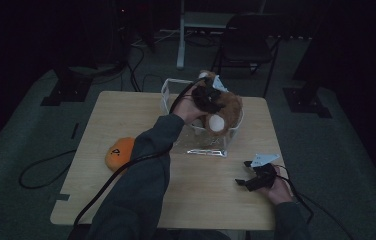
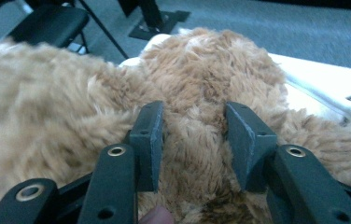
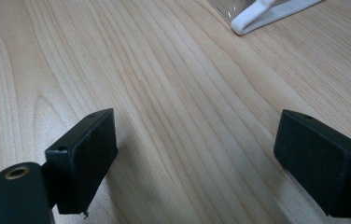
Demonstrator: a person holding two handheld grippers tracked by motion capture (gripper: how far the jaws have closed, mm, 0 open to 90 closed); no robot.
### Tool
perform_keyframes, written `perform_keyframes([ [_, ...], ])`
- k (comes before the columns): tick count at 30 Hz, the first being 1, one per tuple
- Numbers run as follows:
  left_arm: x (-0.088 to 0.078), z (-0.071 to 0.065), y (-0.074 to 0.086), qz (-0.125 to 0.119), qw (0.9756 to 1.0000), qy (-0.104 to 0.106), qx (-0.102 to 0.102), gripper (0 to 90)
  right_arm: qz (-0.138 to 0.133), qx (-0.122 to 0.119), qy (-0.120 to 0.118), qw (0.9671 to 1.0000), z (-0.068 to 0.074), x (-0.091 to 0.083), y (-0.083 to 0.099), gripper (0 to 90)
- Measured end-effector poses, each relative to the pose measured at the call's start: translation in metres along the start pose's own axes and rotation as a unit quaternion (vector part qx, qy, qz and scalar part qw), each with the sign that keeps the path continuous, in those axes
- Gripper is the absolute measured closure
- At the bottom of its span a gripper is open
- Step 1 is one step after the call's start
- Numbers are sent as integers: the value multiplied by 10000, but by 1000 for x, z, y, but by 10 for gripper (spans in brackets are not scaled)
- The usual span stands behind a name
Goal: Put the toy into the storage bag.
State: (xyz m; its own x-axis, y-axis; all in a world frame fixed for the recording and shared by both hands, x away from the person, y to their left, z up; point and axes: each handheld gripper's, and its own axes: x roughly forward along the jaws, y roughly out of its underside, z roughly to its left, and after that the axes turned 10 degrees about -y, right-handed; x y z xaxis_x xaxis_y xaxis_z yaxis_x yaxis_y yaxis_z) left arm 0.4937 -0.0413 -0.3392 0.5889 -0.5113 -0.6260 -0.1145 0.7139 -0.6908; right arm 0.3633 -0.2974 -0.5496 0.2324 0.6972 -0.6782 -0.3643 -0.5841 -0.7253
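So the left hand-held gripper (image 1: 210, 96) is up near the far edge of the counter (image 1: 126, 115), pushed into a brown plush toy (image 1: 224, 111) that sits in a clear plastic bin (image 1: 206, 149). From the left gripper view you can see its two black jaws sunk into the fur with a ridge of plush (image 2: 197, 135) bunched between the pads, so it's clamped on the toy (the fur fluffs out on both sides of the jaws). The bin sits toward the far edge, a bit right of the middle, and the toy bulges out over its rim, with a pale round patch facing the camera.

The right hand-held gripper (image 1: 248, 179) rests low by the near right corner of the counter, well apart from the bin. Its jaws stand wide apart with nothing but bare wood grain (image 3: 173, 121) between them, and the white corner of the bin (image 3: 257, 16) shows further off.

There's also an orange plush (image 1: 119, 152) lying near the left edge of the counter, just beside the person's left sleeve (image 1: 146, 170).
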Motion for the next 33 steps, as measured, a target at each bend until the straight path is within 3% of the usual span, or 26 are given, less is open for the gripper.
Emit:
perform_keyframes([
  [5, -2, -7, -1, 96, 9986, 402, 344, 605, -2, 4, 1, 10000, 0, 0, 0, 126],
  [7, -5, -7, -1, 109, 9981, 459, 406, 604, -5, 5, -3, 10000, 0, 0, 0, 126],
  [15, -24, 9, 8, -220, 9997, 104, 52, 536, -2, -1, -3, 10000, 0, 0, 0, 126],
  [16, -32, 14, 13, -371, 9992, -54, -163, 528, -2, -2, -2, 10000, 0, 0, 0, 126],
  [18, -40, 20, 18, -514, 9980, -103, -359, 526, -3, 4, -2, 10000, 0, 0, 0, 126],
  [20, -48, 23, 22, -575, 9973, -164, -425, 523, -3, -3, -5, 10000, 0, 0, 0, 126],
  [26, -67, 16, 28, -730, 9966, -158, -341, 489, -5, 1, -6, 10000, 0, 0, 0, 126],
  [33, -81, 8, 30, -968, 9944, -44, -420, 477, -4, 2, -5, 10000, 0, 0, 0, 126],
])
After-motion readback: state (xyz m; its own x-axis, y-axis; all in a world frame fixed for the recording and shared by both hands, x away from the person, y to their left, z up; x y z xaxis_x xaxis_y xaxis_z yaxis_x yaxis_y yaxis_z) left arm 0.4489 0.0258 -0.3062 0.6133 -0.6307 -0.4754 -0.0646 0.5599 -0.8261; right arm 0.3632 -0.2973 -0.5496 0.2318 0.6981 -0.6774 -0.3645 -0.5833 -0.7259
